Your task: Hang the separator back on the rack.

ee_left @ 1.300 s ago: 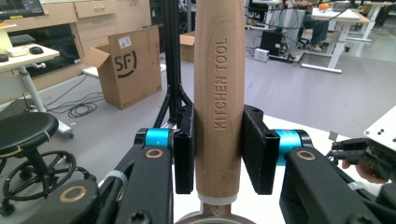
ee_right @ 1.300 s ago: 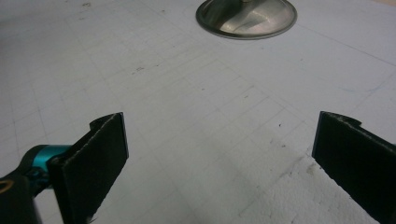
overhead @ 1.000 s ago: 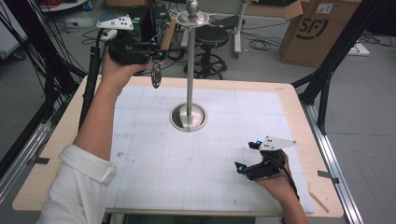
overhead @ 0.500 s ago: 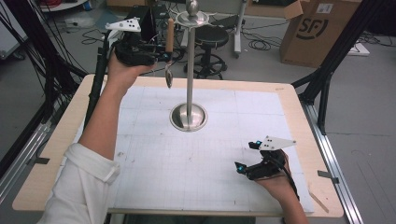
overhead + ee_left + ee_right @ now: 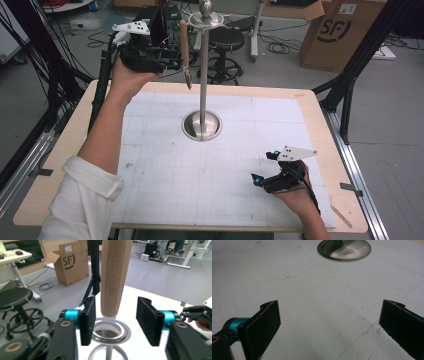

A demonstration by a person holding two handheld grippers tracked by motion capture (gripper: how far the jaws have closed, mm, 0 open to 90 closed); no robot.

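1. The left gripper (image 5: 172,55) is raised at the 11 o'clock corner of the table (image 5: 65,150), beyond its far edge, level with the top of the steel stand (image 5: 202,90).
2. Its jaws have just been opening. In the left gripper view they stand about half open, with the wooden-handled utensil (image 5: 115,277) between them and a visible gap on each side; neither pad presses on the handle.
3. In the high view the utensil (image 5: 185,50) hangs upright from the stand's top disc (image 5: 206,20), handle uppermost, its metal end below, just left of the pole.
4. The stand's round base (image 5: 201,125) sits at the middle of the white mat (image 5: 165,180), slightly toward 12 o'clock.
5. The right gripper (image 5: 262,170) rests low on the mat at 5 o'clock, near the mat's front-right edge. Its jaws are wide apart with nothing between them.
6. Open room: bare mat lies between the base and the right gripper, and across the whole 7 to 9 o'clock side. A cardboard box (image 5: 340,32) stands on the floor at 1 o'clock, well apart from the table.
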